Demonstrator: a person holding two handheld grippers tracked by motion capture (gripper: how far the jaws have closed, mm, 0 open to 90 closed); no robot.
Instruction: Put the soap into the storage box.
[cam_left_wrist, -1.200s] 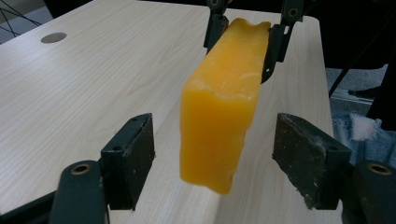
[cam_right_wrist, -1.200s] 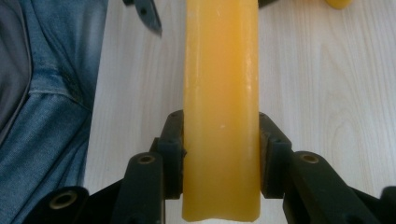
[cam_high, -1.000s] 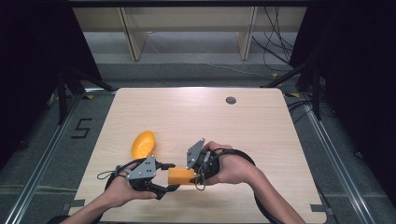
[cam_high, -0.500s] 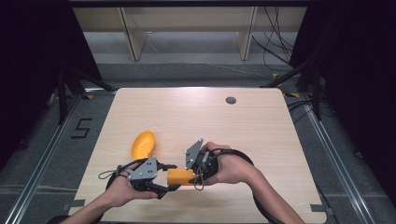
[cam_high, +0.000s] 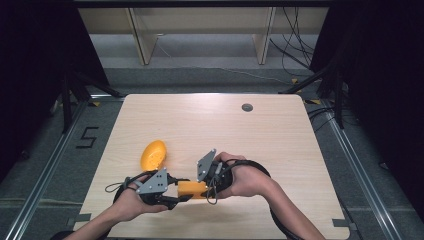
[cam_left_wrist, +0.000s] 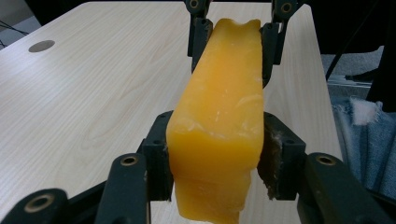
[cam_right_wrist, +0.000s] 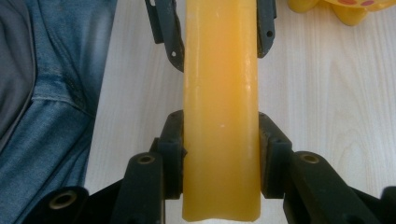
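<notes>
An orange waxy block (cam_high: 191, 189) hangs just above the table's near edge, gripped from both ends. My left gripper (cam_high: 176, 193) is shut on its left end and my right gripper (cam_high: 204, 187) is shut on its right end. In the left gripper view the block (cam_left_wrist: 219, 116) runs away from me between my black pads (cam_left_wrist: 158, 156), and the other gripper's jaws clamp its far end. The right gripper view has the same block (cam_right_wrist: 220, 116) pinched between my pads (cam_right_wrist: 273, 149), its far end held in the left gripper's jaws.
A yellow oval toy (cam_high: 153, 154) lies on the wooden table (cam_high: 260, 140) just beyond the left hand; its edge, with red spots (cam_right_wrist: 345, 7), shows in the right gripper view. A round grommet (cam_high: 247, 107) sits at the far side. The person's jeans (cam_right_wrist: 46, 93) are by the near edge.
</notes>
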